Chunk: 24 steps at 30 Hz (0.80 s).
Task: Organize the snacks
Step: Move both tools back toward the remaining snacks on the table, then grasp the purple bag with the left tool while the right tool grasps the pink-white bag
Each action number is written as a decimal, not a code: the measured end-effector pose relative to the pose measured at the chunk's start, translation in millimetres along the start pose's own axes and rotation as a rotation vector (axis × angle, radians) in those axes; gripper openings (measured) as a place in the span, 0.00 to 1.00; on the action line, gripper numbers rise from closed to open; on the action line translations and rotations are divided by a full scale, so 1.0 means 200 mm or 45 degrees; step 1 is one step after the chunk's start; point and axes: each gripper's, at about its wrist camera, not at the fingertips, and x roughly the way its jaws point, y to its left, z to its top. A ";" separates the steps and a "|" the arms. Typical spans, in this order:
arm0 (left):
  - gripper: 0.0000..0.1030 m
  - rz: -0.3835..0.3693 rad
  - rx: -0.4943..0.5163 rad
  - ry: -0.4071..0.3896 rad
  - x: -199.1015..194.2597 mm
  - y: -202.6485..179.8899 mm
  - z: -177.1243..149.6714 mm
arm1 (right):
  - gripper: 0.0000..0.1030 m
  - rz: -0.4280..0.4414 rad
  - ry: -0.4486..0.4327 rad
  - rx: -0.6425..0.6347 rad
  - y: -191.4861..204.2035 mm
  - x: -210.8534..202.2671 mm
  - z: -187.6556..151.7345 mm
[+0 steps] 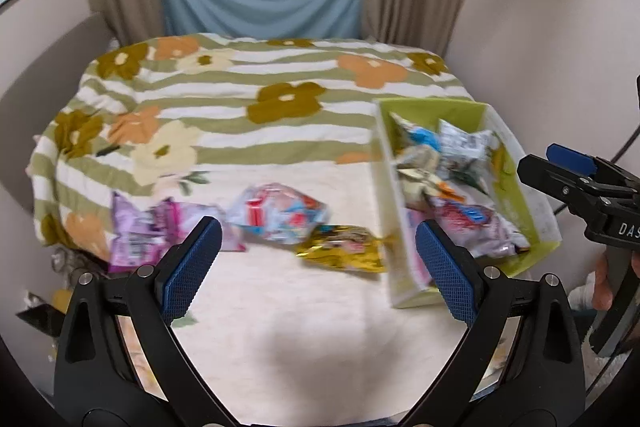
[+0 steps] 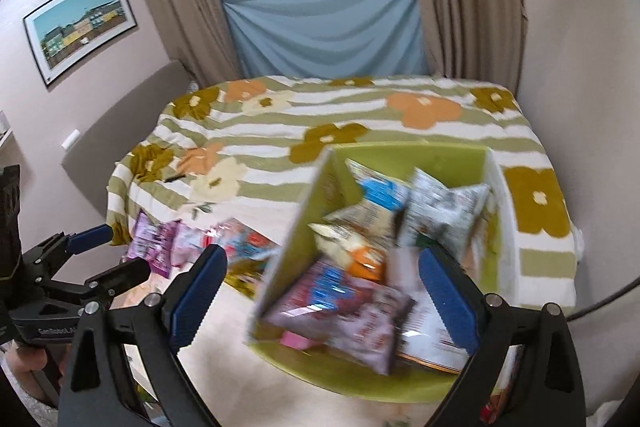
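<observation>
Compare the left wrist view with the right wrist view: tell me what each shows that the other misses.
Only the left wrist view shows the gold packet whole, lying on the bedspread beside the green box.

Only the right wrist view looks down into the box, showing a pink item at its near end, and shows the framed picture whole.

Both show the purple packets, the open left gripper and the open right gripper.
</observation>
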 end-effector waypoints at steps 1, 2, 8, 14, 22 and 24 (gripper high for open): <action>0.94 0.010 -0.008 -0.002 -0.01 0.06 0.00 | 0.93 0.006 -0.002 -0.014 0.05 0.01 0.01; 0.94 0.017 -0.015 -0.001 -0.02 0.10 0.00 | 0.93 0.010 -0.005 -0.027 0.11 0.02 0.01; 0.94 0.062 -0.055 0.033 -0.02 0.51 -0.01 | 0.93 0.048 0.005 -0.082 0.48 0.18 0.02; 0.94 0.053 -0.106 0.102 0.06 0.92 -0.04 | 0.93 0.070 0.059 -0.089 0.80 0.38 -0.01; 0.94 -0.019 -0.120 0.188 0.29 1.27 -0.10 | 0.93 0.055 0.146 -0.051 1.09 0.71 -0.09; 0.94 -0.046 -0.115 0.217 0.39 1.34 -0.11 | 0.93 0.045 0.168 -0.038 1.14 0.80 -0.12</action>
